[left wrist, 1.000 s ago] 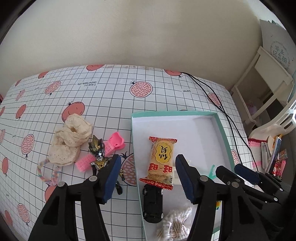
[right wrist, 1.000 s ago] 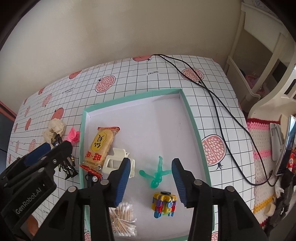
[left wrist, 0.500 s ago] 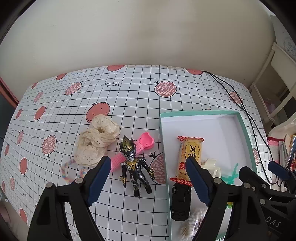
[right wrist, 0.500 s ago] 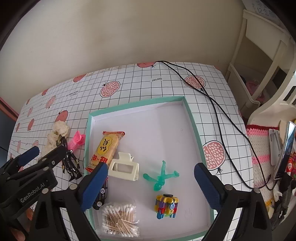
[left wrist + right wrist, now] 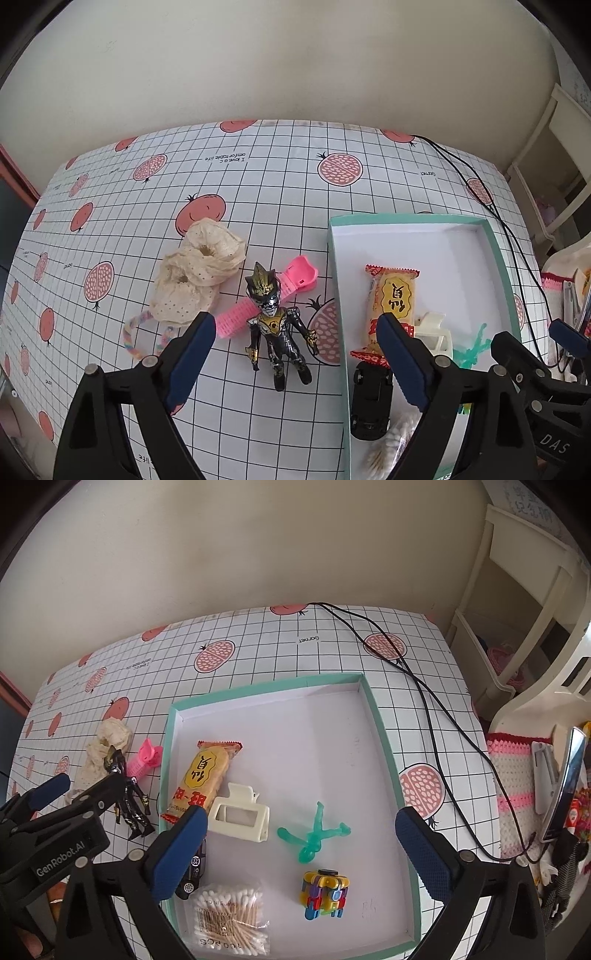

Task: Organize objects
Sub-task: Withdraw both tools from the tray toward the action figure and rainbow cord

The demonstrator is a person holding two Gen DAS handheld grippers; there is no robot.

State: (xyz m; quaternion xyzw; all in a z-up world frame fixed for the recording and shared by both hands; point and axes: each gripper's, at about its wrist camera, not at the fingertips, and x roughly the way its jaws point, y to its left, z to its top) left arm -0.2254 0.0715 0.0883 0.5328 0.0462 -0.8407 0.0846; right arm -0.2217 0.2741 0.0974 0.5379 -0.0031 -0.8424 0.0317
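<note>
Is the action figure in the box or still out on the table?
Out: the figure lies on the tablecloth, left of the box.

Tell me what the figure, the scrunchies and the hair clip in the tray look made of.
Figure: likely hard plastic, glossy black and gold paint with bright highlights.
Scrunchies: soft cream fabric, matte, gathered folds dotted with small holes.
Hair clip: apparently rigid plastic, smooth ivory, slight sheen and crisp moulded edges.

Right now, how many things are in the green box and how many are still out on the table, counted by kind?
In the box:
Snack packet: 1
Hair claw: 1
Green figure: 1
Block cube: 1
Cotton swab bag: 1
Toy car: 1
On the table:
Action figure: 1
Pink clip: 1
Scrunchies: 2
Braided band: 1
Total: 11
</note>
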